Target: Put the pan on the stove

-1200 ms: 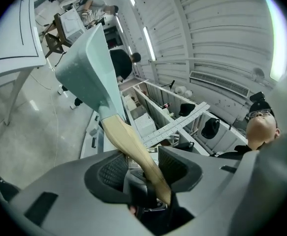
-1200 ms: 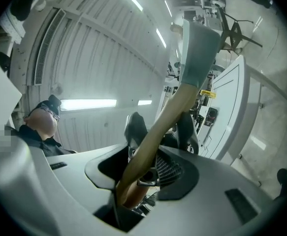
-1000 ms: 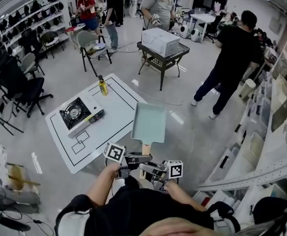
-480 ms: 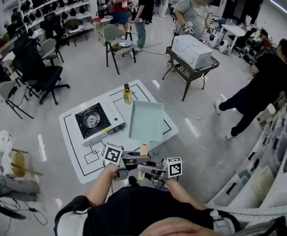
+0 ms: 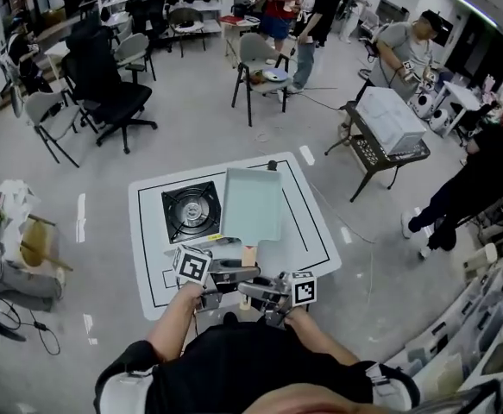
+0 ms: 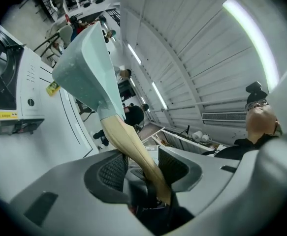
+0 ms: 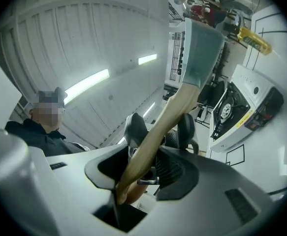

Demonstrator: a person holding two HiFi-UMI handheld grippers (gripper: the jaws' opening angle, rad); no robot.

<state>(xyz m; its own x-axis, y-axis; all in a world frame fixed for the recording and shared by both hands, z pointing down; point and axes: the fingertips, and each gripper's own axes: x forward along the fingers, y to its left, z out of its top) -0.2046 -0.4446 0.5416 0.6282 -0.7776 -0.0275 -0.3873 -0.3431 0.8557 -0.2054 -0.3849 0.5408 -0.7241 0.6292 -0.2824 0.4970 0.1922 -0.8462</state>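
A pale green rectangular pan (image 5: 251, 203) with a wooden handle (image 5: 248, 256) hangs level above the white table (image 5: 307, 235), just right of the portable gas stove (image 5: 191, 211). My left gripper (image 5: 241, 272) and right gripper (image 5: 254, 287) are both shut on the handle's near end, one from each side. In the left gripper view the handle (image 6: 128, 144) runs up between the pads of the left gripper (image 6: 142, 167) to the pan (image 6: 84, 65), with the stove (image 6: 8, 82) at the left. In the right gripper view the right gripper (image 7: 160, 131) clamps the handle (image 7: 170, 122); the stove (image 7: 244, 107) lies beyond.
A yellow bottle (image 7: 254, 39) stands on the table's far side, mostly hidden behind the pan in the head view. A black cart with a white box (image 5: 389, 126) stands to the right. Chairs (image 5: 255, 63) and several people surround the table on the open floor.
The pan, held by both grippers, has swung left from over the floor beside the table to above the table next to the stove. The grip has not changed.
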